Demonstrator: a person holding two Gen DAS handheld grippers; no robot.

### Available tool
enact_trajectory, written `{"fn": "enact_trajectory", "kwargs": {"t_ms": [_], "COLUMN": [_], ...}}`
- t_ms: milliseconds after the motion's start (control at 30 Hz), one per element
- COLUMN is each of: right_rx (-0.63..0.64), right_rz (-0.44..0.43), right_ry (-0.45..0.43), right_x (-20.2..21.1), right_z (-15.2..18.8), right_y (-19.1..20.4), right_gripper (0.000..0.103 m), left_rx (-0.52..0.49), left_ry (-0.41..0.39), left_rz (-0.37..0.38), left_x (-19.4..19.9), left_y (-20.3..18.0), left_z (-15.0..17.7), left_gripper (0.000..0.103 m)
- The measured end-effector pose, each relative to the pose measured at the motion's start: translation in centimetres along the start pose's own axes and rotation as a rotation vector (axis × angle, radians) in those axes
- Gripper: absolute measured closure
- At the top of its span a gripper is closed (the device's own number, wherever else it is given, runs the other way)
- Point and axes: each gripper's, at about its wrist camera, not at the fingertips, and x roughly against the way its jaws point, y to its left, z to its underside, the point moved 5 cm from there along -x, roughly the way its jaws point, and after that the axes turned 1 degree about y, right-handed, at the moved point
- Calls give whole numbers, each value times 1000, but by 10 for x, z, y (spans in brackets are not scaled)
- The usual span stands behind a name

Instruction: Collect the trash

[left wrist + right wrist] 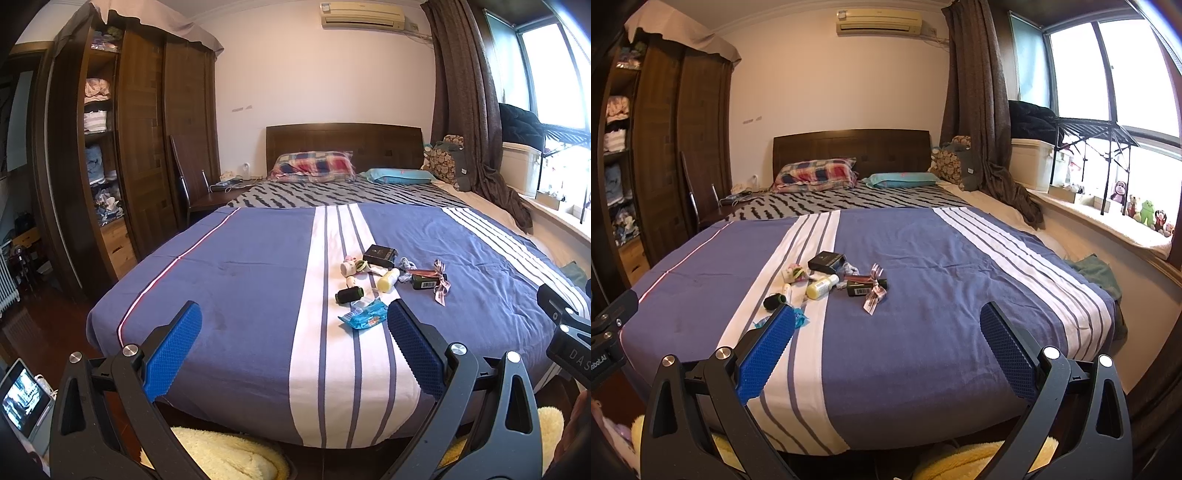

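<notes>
A wide bed (240,280) under a blue quilt with white stripes fills the room, and the trash lies in a loose cluster on the central white band, toward the foot. Both tools hover short of it: the left hand-held gripper (294,347) and the right hand-held gripper (886,350) each have their blue-padded fingers spread wide, holding nothing.

Largest of the litter is a flat black cardboard box (380,255), probably light and stiff, best pinched across its thin edges. The dark green bottle with a barcode (424,282) and the pale yellow plastic bottle (388,279) look smooth and may roll; gripping mid-body seems safest. The crinkled blue plastic wrapper (364,316), nearest the left tool, should be featherlight and slippery. A black thread spool (349,294) and a patterned ribbon (441,283) crowd close, so neighbours could get nudged.
</notes>
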Motion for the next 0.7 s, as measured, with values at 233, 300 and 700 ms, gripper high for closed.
{"fn": "enact_trajectory", "kwargs": {"t_ms": [233,300,700], "right_rx": [0,0,-2], "right_rz": [-3,-4,-4], "right_ry": [-4,-3,-5], "right_x": [0,0,-1], "right_z": [-3,-3,-3], "right_y": [1,1,1], "right_gripper": [3,3,3], "left_rx": [1,1,3], "left_ry": [-2,-2,-1], "left_rz": [-1,0,-5], "left_x": [-1,-1,-2], "left_y": [0,0,1], "left_z": [0,0,-1], "left_gripper": [8,8,8]}}
